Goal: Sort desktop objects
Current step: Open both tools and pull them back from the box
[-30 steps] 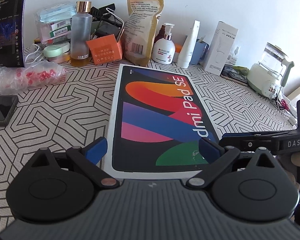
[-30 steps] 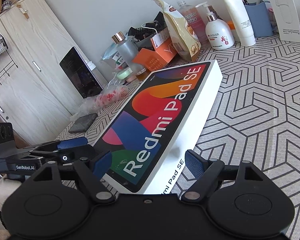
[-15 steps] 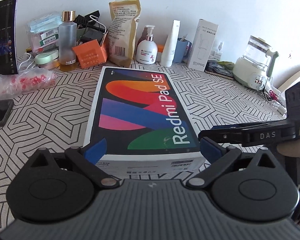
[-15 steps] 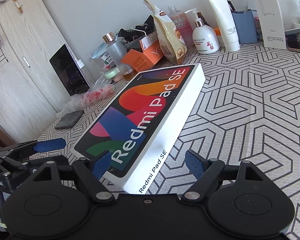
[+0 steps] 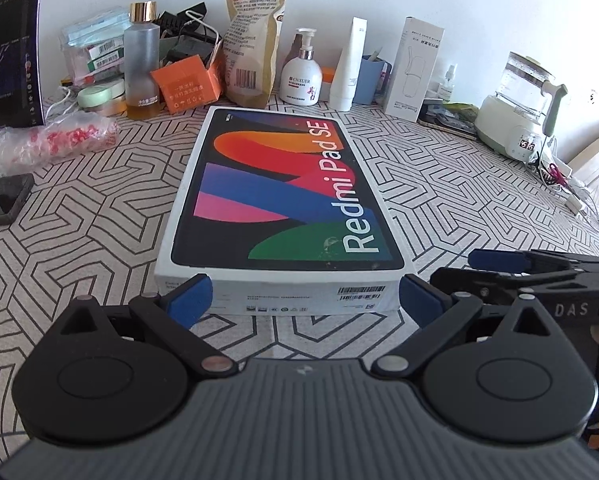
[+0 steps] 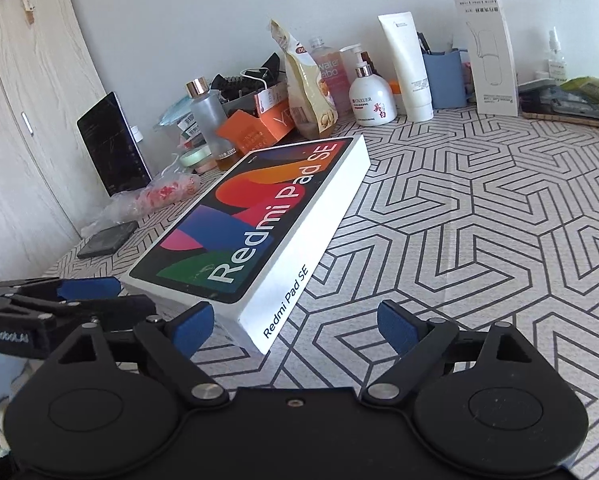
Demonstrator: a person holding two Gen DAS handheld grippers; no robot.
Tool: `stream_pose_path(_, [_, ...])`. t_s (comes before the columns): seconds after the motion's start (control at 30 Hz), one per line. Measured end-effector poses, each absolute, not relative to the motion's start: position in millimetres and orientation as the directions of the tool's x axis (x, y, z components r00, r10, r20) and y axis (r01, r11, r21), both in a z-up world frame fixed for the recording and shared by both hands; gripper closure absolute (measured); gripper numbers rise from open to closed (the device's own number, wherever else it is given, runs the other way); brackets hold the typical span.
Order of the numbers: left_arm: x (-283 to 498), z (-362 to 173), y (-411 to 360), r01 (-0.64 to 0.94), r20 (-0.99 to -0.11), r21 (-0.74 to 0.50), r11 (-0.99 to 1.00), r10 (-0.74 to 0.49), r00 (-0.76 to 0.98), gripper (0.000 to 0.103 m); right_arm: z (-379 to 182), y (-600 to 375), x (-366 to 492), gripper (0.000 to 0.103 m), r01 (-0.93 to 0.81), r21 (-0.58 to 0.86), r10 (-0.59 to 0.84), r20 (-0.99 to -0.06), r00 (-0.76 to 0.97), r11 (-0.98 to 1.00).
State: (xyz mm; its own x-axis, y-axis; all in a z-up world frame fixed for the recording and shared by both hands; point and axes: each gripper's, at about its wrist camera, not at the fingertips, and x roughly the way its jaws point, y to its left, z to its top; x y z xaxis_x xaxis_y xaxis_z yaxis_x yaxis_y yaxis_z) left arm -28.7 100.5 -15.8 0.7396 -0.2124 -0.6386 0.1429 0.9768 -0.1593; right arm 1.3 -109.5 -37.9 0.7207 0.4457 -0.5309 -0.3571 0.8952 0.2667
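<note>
Directly ahead of the left gripper (image 5: 303, 300), a flat tablet box (image 5: 283, 200) is seen lying face up on a patterned tabletop (image 5: 79, 208), its long axis running straight away from the camera toward a row of bottles and packets along the wall. The short near end of the box sits squarely between the left gripper's blue pads, which are spread wide and grasp nothing; whether they touch the box corners cannot be told for certain from this low angle. The right gripper (image 6: 295, 322) is also held apart and empty, and from it the box (image 6: 259, 224) is seen lying off to the left at a slant, only its near corner within the gap. The left gripper is judged nearer and better lined up with the box end.
</note>
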Motion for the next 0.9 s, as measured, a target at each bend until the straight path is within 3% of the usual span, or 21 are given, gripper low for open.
stream_pose_path(0.5, [-36, -22, 91, 0.103, -0.684, -0.136, 0.985, -0.169, 0.71, 0.0, -35, -102, -27, 0.01, -0.365, 0.2, 0.414, -0.517, 0.749, 0.909])
stream_pose_path(0.63, [-36, -22, 85, 0.124, -0.694, -0.1, 0.987, -0.159, 0.702, 0.0, -37, -109, -24, 0.01, -0.396, 0.276, 0.483, -0.507, 0.714, 0.876])
stream_pose_path(0.9, [-40, -25, 73, 0.137, -0.695, -0.023, 0.99, -0.114, 0.71, 0.0, -40, -115, -24, 0.01, -0.369, 0.285, 0.465, -0.507, 0.725, 0.885])
